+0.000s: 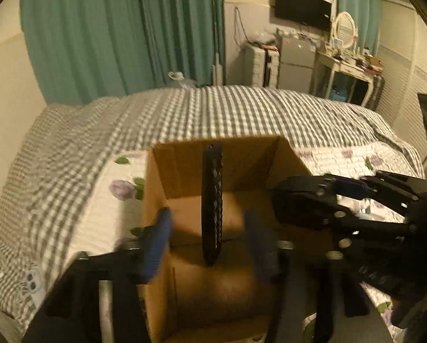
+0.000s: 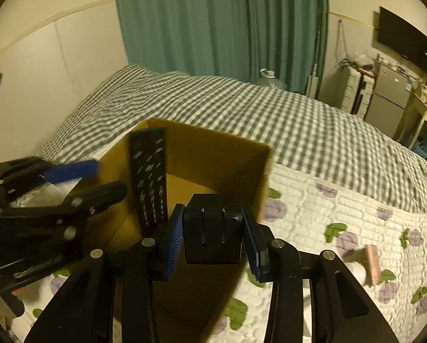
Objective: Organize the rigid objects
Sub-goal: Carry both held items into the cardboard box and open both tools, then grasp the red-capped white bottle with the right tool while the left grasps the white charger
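An open cardboard box [image 1: 242,165] stands on the bed. A black remote control [image 1: 212,200] stands on end inside it, leaning a little. My left gripper [image 1: 209,243] is open over the box's near wall, its blue pads [image 1: 159,240] on either side of the remote and clear of it. In the right wrist view the remote [image 2: 149,177] leans by the box's left wall [image 2: 119,154], with the left gripper [image 2: 99,180] beside it. My right gripper [image 2: 213,231] is shut on a black charger plug [image 2: 213,234], prongs facing the camera, above the box's near edge.
The box rests on a floral quilt [image 2: 342,200] over a grey checked duvet [image 1: 242,108]. A white phone [image 1: 33,283] lies at the bed's near left. A pinkish brush-like object [image 2: 370,263] lies on the quilt to the right. Green curtains, a fridge and a dressing table stand behind.
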Action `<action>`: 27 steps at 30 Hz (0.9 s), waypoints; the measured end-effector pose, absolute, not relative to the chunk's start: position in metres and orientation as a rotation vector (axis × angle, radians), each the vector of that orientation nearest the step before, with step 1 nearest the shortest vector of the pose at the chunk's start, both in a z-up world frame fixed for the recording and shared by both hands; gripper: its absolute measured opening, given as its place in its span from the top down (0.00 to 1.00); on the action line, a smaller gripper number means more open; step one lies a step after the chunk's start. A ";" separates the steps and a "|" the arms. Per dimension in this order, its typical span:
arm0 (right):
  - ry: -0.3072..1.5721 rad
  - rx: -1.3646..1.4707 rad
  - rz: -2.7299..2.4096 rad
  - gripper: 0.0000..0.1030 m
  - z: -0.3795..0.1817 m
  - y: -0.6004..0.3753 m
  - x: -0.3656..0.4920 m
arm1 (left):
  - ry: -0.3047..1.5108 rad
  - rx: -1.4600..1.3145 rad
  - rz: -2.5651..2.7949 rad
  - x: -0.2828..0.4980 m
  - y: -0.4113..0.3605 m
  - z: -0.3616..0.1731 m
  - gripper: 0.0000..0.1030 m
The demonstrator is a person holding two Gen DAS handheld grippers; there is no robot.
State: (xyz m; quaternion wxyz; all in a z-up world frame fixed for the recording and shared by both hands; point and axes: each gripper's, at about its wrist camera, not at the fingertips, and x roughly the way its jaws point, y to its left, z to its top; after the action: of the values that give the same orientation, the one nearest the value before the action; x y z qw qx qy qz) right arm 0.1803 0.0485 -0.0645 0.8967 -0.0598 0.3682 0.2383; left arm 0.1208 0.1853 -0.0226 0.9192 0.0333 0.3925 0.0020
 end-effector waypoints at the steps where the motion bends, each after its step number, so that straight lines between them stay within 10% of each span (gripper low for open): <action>1: 0.745 -0.115 0.482 0.55 -0.058 0.041 0.178 | 0.796 0.067 0.008 0.118 0.184 -0.017 0.44; 3: 0.672 -0.074 0.473 0.26 -0.034 0.024 0.167 | 0.784 0.055 0.013 0.110 0.180 -0.005 0.44; 14: 0.609 -0.095 0.400 0.20 0.032 -0.039 0.118 | 0.757 0.041 0.037 0.067 0.141 0.028 0.40; 27: 0.806 -0.171 0.277 0.20 -0.078 -0.147 0.095 | 0.784 0.002 -0.071 0.045 0.030 -0.030 0.38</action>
State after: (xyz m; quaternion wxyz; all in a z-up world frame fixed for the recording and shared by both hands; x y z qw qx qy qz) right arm 0.0954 -0.1470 -0.0781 0.9070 -0.0827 0.3906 0.1341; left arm 0.0446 0.0298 -0.0301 0.9235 0.0009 0.3821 -0.0348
